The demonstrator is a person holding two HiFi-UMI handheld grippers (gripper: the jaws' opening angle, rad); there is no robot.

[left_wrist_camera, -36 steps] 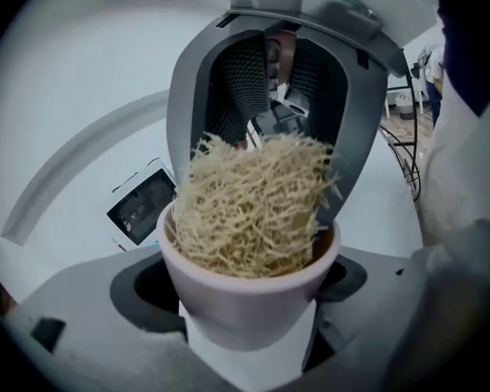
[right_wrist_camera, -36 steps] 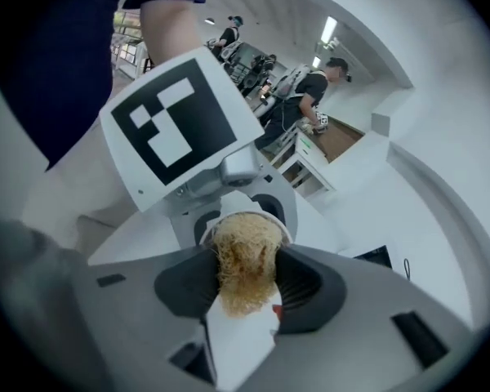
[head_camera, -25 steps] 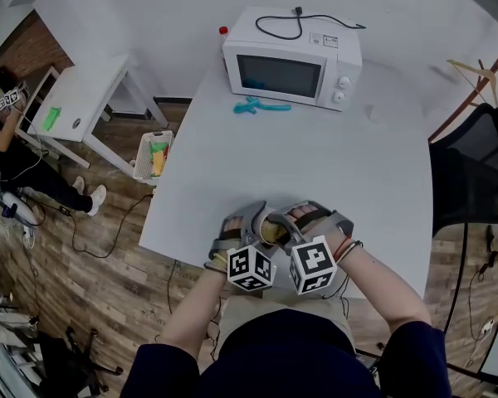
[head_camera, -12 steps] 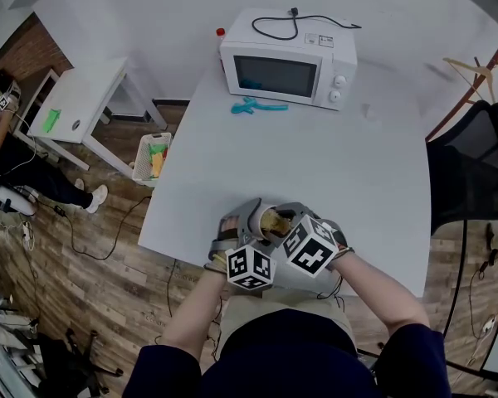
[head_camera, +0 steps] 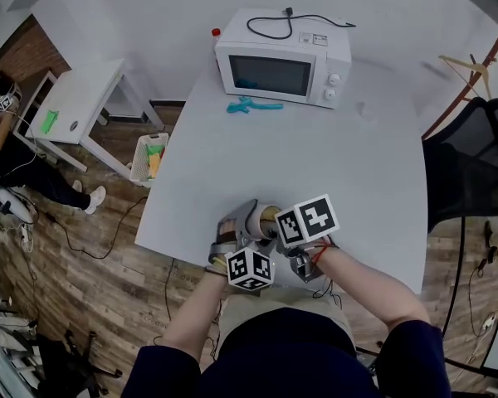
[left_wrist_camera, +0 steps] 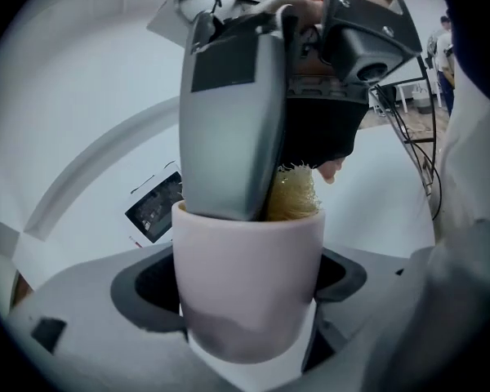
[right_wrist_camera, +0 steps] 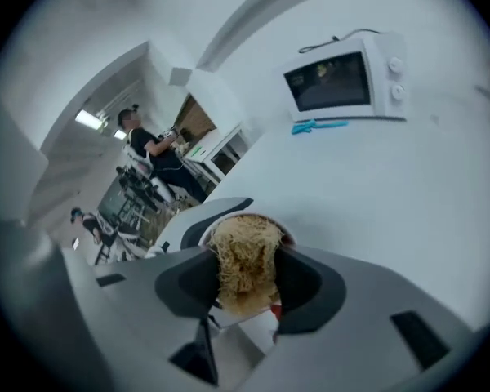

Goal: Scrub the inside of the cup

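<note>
"Where is the cup?"

"The pale pink cup [left_wrist_camera: 245, 251] sits between the jaws of the left claw [left_wrist_camera: 245, 288], which is clamped on its sides. In the head view it is over the near edge of the white bench [head_camera: 332, 164], right in front of the person holding the claws."

"And the other claw?"

"The right claw [right_wrist_camera: 245, 282] is closed on a straw-coloured scrubber [right_wrist_camera: 243, 251] made of fibre. It points down into the cup from above. One of its grey jaws dips past the rim. The scrubber is in the cup's mouth, with part of it showing above the rim."

"Does the cup touch the bench?"

"I cannot tell, because the claws cover it."

"What else is on the bench?"

"A white microwave [head_camera: 282, 56] stands at the far edge with a black cord [head_camera: 295, 23] lying on top. A teal tool [head_camera: 253, 105] lies just in front of it, well apart from the cup."

"And off the bench?"

"At left there is a small white table [head_camera: 83, 98], with a basket [head_camera: 152, 157] on the wood floor [head_camera: 108, 247] beside it. Another person [head_camera: 4, 152] is at the left edge, and a black chair [head_camera: 473, 164] is at right."
</note>
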